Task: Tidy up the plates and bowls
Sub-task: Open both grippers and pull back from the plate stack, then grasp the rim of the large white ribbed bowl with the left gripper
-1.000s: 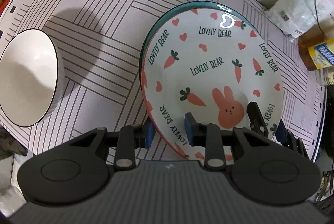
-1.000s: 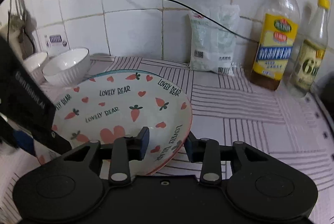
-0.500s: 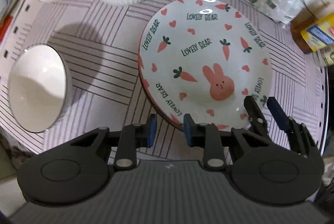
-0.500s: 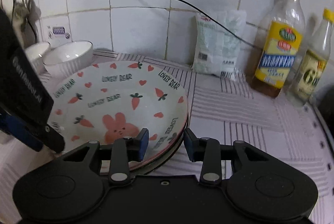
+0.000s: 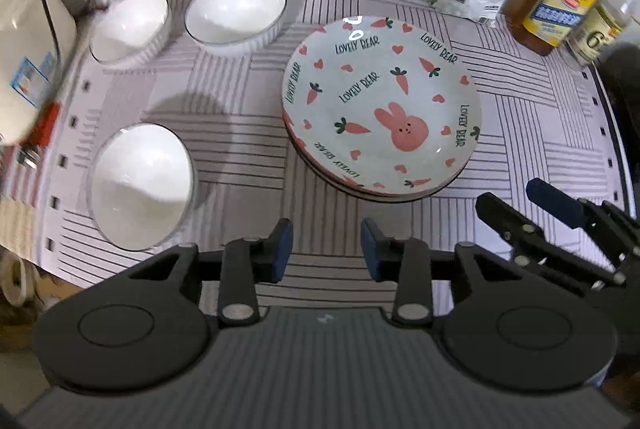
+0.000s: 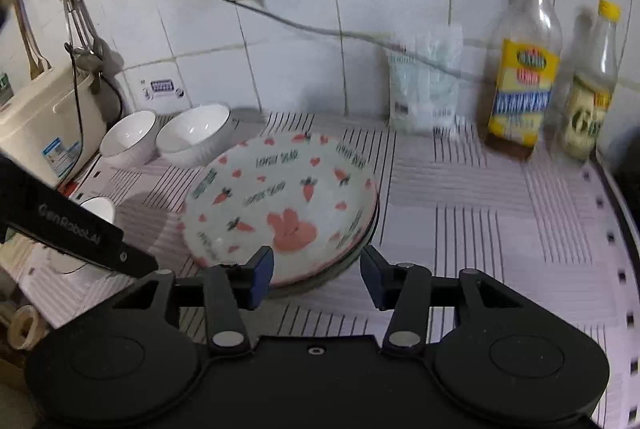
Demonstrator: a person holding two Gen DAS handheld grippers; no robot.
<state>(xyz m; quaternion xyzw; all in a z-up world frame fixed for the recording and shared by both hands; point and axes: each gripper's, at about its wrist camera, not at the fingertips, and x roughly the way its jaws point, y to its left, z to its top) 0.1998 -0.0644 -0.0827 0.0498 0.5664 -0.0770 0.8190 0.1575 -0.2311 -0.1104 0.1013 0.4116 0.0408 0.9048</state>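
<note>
A carrot-and-bunny "Lovely Bear" plate (image 5: 380, 101) lies on top of a stack of plates on the striped mat, also seen in the right wrist view (image 6: 280, 205). Three white bowls stand apart on the mat: one near left (image 5: 140, 185), two at the back (image 5: 128, 25) (image 5: 236, 13). My left gripper (image 5: 325, 247) is open and empty, above the mat in front of the stack. My right gripper (image 6: 316, 277) is open and empty, just before the stack's near rim; it shows in the left wrist view (image 5: 520, 205).
A white appliance (image 6: 44, 125) with a cord stands at the left. A white bag (image 6: 424, 85) and two bottles (image 6: 520, 69) (image 6: 588, 89) stand against the tiled wall at the back right. The mat's front edge (image 5: 160, 269) is near the left gripper.
Both grippers have let go of the bunny plate, which now rests on the stack, and have drawn back and up from it with jaws wider open.
</note>
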